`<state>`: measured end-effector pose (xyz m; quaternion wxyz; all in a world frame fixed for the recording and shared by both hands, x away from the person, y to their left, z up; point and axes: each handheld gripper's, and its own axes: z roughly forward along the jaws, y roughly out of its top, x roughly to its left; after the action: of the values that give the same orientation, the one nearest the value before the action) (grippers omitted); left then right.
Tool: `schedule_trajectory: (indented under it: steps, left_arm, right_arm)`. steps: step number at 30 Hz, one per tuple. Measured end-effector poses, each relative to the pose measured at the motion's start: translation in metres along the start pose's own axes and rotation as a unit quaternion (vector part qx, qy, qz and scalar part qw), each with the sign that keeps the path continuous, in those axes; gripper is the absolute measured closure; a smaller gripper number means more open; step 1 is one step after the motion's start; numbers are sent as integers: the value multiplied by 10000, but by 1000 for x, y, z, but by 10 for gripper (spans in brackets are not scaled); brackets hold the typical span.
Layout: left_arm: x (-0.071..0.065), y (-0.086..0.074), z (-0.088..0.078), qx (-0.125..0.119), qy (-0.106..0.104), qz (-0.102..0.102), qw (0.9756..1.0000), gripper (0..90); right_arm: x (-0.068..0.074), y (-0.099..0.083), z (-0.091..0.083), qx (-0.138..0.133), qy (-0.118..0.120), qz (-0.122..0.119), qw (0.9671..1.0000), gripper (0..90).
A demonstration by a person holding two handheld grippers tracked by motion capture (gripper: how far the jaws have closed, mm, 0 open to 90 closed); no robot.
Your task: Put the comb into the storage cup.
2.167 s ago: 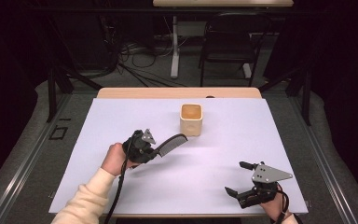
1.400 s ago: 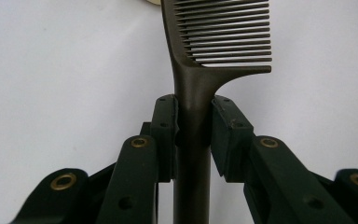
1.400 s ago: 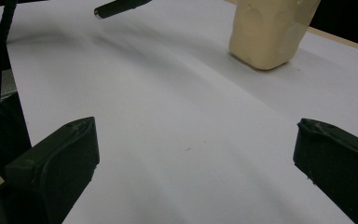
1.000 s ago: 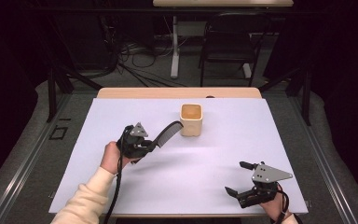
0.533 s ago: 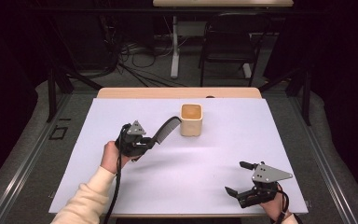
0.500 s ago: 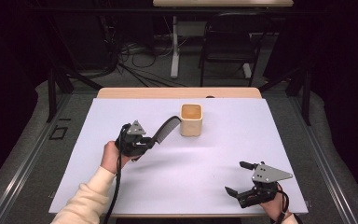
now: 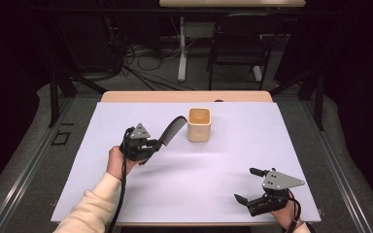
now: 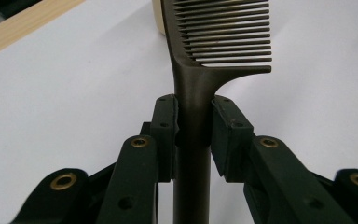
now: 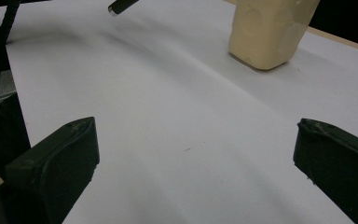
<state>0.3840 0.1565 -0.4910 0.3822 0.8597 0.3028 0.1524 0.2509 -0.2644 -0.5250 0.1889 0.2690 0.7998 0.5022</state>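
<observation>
A dark comb is clamped by its handle between the jaws of the left gripper, left of centre in the high view, its tip near the cream cup. At lower right, the right gripper is held with jaws spread wide over the white worktop.

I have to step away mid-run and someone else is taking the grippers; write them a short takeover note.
Left gripper: shut on the dark comb at its handle, held above the white table, teeth end close to the beige cup.
Right gripper: open, holds nothing, near the table's front right edge.
Done: comb picked up and brought to the cup.
Left: probably set the comb into the cup, then let go.
</observation>
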Motion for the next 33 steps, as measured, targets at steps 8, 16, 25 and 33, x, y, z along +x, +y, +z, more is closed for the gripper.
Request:
schedule_trajectory:
  steps: [8, 16, 25, 33]
  left_arm:
    - [3, 1, 1, -173, 43, -78, 9998, 719]
    - [4, 5, 3, -418, 93, -144, 9990, 720]
    - [8, 8, 8, -580, 103, -250, 9979, 720]
    - [10, 17, 13, -730, 111, -296, 9968, 720]
  right_arm:
    - [0, 0, 0, 4, -5, 5, 10000, 0]
    - [0, 0, 0, 2, -5, -1, 10000, 0]
    - [0, 0, 0, 4, -20, 12, 10000, 0]
    - [0, 0, 0, 3, -25, 17, 10000, 0]
